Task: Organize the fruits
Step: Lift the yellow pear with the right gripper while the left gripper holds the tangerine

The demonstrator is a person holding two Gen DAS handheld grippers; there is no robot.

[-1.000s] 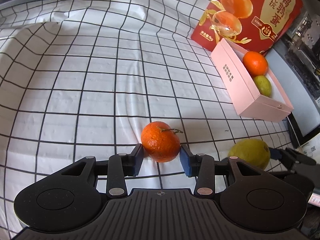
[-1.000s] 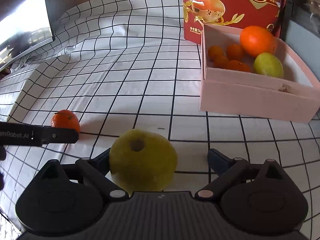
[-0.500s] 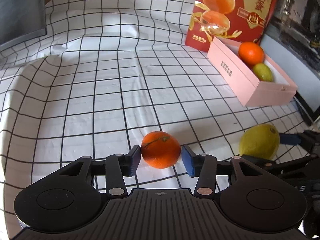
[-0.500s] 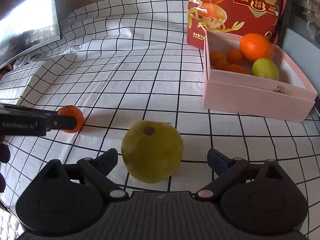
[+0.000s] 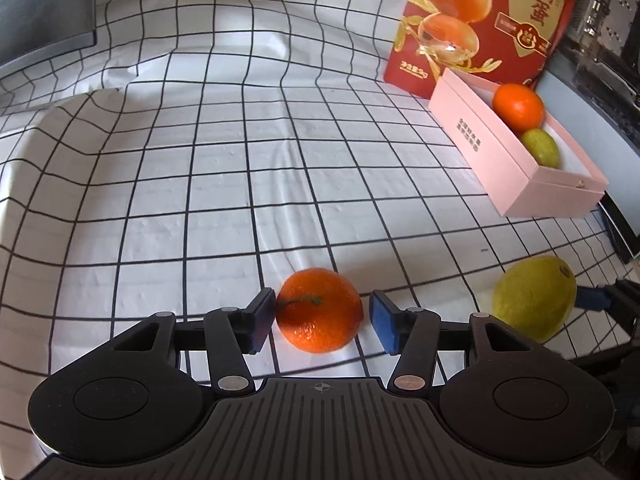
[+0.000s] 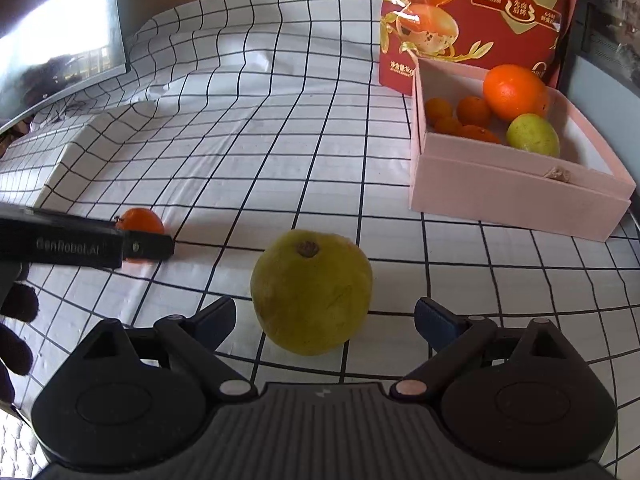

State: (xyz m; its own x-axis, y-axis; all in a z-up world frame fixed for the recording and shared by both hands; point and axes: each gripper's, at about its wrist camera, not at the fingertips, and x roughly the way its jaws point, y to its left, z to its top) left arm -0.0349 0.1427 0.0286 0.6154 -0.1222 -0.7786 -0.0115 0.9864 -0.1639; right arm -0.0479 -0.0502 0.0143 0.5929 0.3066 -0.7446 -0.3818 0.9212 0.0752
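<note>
A small orange mandarin [image 5: 320, 310] lies on the checked cloth between the fingers of my left gripper [image 5: 322, 322]; the left pad touches it, the right pad stands a little off. It also shows in the right wrist view [image 6: 140, 222]. A large yellow-green fruit [image 6: 310, 290] lies on the cloth between the wide-open fingers of my right gripper [image 6: 324, 320], touching neither; it also shows in the left wrist view [image 5: 534, 298]. A pink box [image 6: 516, 200] at the right holds a big orange [image 6: 512, 90], a green fruit [image 6: 532, 134] and several small mandarins [image 6: 460, 114].
A red printed bag [image 5: 480, 20] stands behind the pink box [image 5: 500, 160]. A dark screen [image 6: 52, 48] stands at the far left. The cloth covers a raised step [image 6: 72, 160] on the left. A dark frame [image 5: 616, 224] borders the right edge.
Both grippers have pulled back and risen a little. The left fingers have opened slightly around the mandarin. The yellow-green fruit now sits further forward between the right fingers.
</note>
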